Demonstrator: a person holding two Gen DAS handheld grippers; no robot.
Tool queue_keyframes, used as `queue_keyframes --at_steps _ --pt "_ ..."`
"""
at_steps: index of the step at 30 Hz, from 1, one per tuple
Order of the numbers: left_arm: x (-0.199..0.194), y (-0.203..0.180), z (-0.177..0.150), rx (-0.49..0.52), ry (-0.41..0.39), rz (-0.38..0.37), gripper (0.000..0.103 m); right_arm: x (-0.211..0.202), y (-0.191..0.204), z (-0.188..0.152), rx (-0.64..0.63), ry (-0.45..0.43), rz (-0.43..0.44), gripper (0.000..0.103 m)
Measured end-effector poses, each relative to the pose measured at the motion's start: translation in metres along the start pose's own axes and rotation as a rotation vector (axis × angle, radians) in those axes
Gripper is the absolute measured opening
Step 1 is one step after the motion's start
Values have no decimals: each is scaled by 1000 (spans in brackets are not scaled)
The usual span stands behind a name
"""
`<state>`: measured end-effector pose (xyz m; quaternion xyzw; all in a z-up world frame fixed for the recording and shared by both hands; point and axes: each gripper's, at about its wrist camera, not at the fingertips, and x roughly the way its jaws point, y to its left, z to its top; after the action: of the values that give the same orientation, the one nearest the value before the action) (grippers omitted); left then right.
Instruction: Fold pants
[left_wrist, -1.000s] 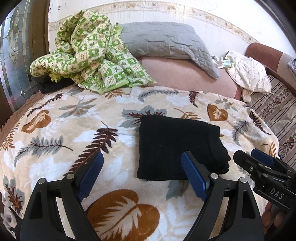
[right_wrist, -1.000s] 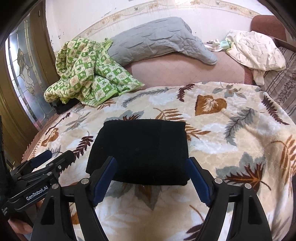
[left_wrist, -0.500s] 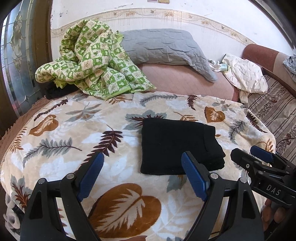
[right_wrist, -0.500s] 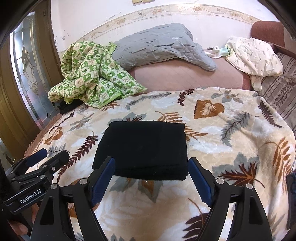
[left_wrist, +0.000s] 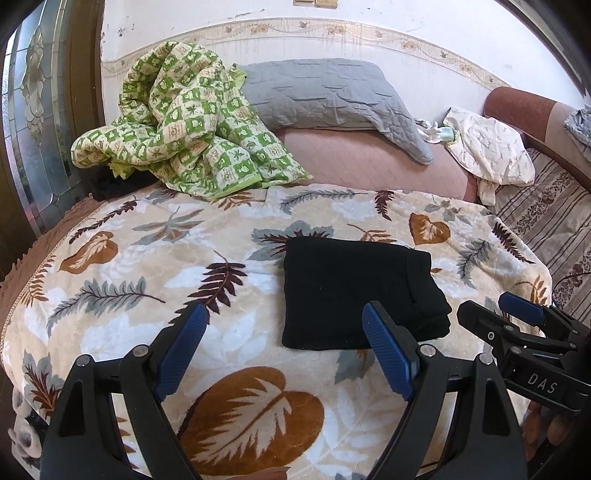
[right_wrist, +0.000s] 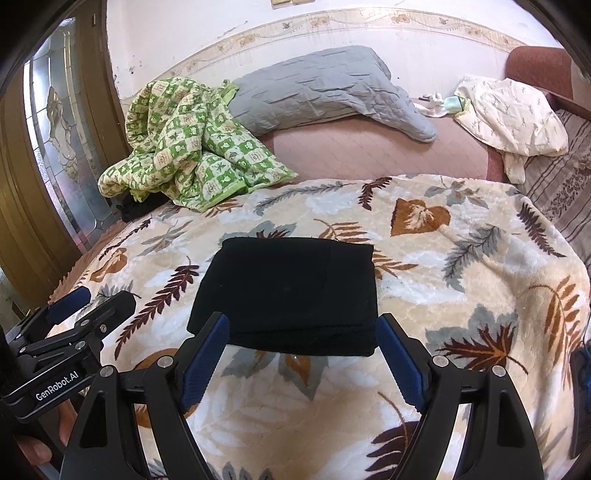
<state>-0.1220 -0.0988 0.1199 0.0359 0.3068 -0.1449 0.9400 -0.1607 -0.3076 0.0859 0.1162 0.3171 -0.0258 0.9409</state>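
Black fabric pants (right_wrist: 288, 291), folded into a compact rectangle, lie on the leaf-print blanket (right_wrist: 461, 280) just ahead of both jaws. Left gripper (left_wrist: 284, 347) and right gripper (right_wrist: 301, 354) stand spread, empty. Folding appears complete.

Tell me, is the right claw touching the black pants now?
Apart. In the right wrist view the right claw stands open, its blue pads to either side of the near edge of the folded pants, with leaf blanket visible between.

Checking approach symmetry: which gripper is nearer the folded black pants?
Right. The right gripper is centred on the folded black pants at the near edge; the left gripper sits off their left side.
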Motion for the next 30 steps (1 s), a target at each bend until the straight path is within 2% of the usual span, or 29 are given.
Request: queue_keyframes --at_steps 5,11,21,30 --pt "19 4 -2 -8 40 -13 87 17 -7 0 -2 29 -5 83" --pt "45 10 -5 -37 95 -32 87 47 -26 -6 57 95 -15 83" --pt "57 9 -1 -24 97 -14 87 57 -23 -3 44 100 -6 83" --pt "40 3 2 -12 64 -17 87 43 -14 -1 25 76 7 83"
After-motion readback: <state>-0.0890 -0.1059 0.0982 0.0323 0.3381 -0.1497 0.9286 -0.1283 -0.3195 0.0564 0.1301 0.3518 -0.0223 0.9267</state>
